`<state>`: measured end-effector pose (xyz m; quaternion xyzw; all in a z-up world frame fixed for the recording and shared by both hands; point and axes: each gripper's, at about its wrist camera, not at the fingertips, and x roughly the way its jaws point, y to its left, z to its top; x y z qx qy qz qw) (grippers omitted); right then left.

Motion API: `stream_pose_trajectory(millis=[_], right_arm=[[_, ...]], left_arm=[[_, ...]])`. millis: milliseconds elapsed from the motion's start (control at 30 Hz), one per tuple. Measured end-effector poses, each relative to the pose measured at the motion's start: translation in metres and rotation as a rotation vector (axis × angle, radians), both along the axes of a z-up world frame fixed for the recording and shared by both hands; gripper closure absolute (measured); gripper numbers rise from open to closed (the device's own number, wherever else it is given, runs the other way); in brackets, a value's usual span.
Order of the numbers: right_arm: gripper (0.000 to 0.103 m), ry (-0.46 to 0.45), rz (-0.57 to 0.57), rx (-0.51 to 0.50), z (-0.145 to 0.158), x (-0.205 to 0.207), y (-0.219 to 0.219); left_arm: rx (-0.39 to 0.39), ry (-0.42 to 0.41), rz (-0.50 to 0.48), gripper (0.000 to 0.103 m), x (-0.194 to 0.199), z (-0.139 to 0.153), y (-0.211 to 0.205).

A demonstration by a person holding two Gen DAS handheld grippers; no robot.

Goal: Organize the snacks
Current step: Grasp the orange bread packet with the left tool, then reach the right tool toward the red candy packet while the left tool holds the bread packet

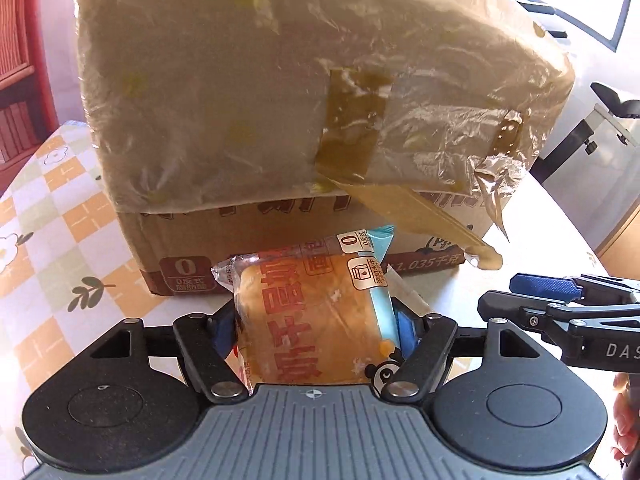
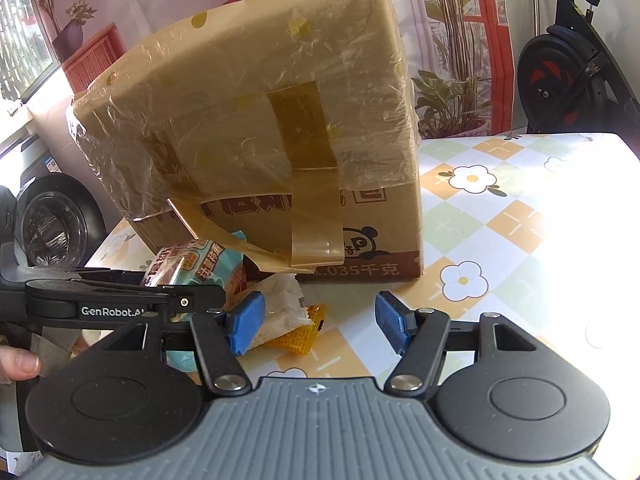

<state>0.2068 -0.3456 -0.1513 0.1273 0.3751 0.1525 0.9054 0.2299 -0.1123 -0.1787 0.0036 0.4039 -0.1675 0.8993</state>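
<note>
We see bread packet [image 1: 310,316]: clear wrapper, red lettering, blue edge, golden loaf inside, upright before the box | cardboard box [image 2: 256,128]: plastic-wrapped, brown-taped flap hanging down its front, panda print, standing on the table | white packet [image 2: 280,308] and yellow packet [image 2: 300,338]: lying touching, near the box's base

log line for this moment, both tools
left tool: shut on bread pack | right tool: open, empty | cardboard box: behind, flap down
</note>
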Motion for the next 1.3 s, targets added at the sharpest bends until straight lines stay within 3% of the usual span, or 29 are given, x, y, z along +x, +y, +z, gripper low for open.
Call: stream_pose_trajectory(millis=[167,300,467,867,1033,1100,1300], right_arm=[[0.038,-0.005,0.036,-0.01,0.0,0.001,0.007],[0.039,0.005,0.058,-0.017,-0.002,0.004,0.014],[0.05,0.021,0.111,-0.021,-0.006,0.014,0.022],[0.066,0.091,0.122,-0.002,-0.022,0.065,0.038],[0.074,0.127,0.161,0.019,-0.028,0.058,0.043],[0.084,0.154,0.175,0.037,-0.03,0.052,0.041],[0.086,0.218,0.229,0.067,-0.036,0.033,0.046]], left_arm=[[0.007,-0.064,0.044,0.028,-0.016,0.022,0.033],[0.027,-0.074,0.128,0.028,-0.023,0.022,0.062],[0.02,-0.057,0.223,0.028,-0.027,0.019,0.101],[0.011,-0.044,0.286,0.028,-0.028,0.009,0.12],[0.006,-0.038,0.299,0.028,-0.037,0.006,0.124],[-0.001,-0.033,0.303,0.028,-0.037,0.004,0.125],[-0.006,-0.019,0.311,0.028,-0.034,-0.005,0.128]])
